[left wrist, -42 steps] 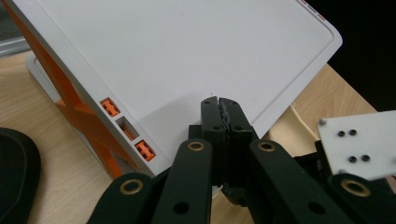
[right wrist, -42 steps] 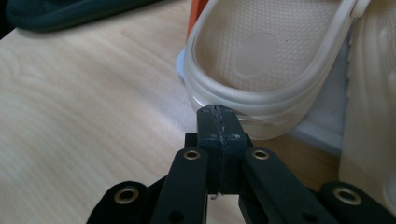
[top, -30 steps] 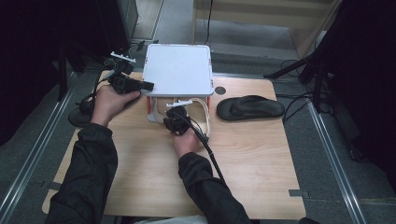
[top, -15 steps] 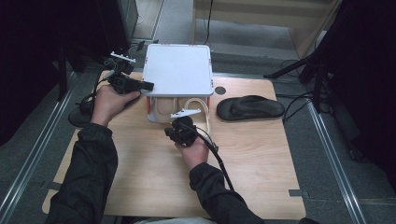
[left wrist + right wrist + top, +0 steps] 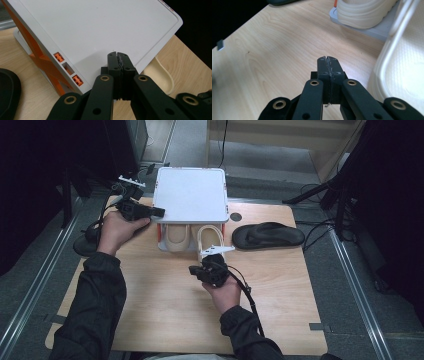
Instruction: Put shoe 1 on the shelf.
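The left gripper (image 5: 159, 212), jaws pressed together, rests against the white rack (image 5: 190, 195). The right gripper (image 5: 192, 270), jaws together and empty, hangs over the bench (image 5: 150, 290) beside a cream sandal (image 5: 209, 236).

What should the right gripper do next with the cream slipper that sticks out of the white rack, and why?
Probably open the jaws and move back to the cream slipper. The right gripper is shut on nothing above bare table, beside the slipper, which lies half out of the white rack. The left gripper, also shut, rests at the rack's edge, apparently steadying it.
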`<state>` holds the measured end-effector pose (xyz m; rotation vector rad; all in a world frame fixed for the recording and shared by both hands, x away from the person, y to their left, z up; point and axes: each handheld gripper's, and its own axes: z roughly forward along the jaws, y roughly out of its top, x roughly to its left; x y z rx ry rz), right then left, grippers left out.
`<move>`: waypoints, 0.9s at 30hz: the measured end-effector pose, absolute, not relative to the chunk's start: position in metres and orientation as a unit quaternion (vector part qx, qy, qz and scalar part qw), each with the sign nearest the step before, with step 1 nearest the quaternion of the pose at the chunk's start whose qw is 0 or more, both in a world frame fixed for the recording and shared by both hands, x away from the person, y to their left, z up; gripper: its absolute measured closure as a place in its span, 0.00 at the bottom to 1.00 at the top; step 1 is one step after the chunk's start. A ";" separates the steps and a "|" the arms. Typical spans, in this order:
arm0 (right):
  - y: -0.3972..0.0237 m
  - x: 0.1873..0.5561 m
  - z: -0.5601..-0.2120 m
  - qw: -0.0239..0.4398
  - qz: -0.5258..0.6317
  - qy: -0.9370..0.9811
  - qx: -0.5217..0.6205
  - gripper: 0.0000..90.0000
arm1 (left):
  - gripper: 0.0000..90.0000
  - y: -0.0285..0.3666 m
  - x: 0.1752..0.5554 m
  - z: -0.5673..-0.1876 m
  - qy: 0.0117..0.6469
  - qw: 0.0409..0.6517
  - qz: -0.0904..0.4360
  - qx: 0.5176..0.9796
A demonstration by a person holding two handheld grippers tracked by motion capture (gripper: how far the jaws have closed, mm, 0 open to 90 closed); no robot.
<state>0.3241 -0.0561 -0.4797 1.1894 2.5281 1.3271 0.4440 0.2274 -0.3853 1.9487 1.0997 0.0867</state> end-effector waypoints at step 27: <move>-0.126 0.308 -0.501 0.068 0.401 0.811 0.421 0.99 | 1.00 0.227 0.444 -0.385 0.443 0.435 0.036 0.783</move>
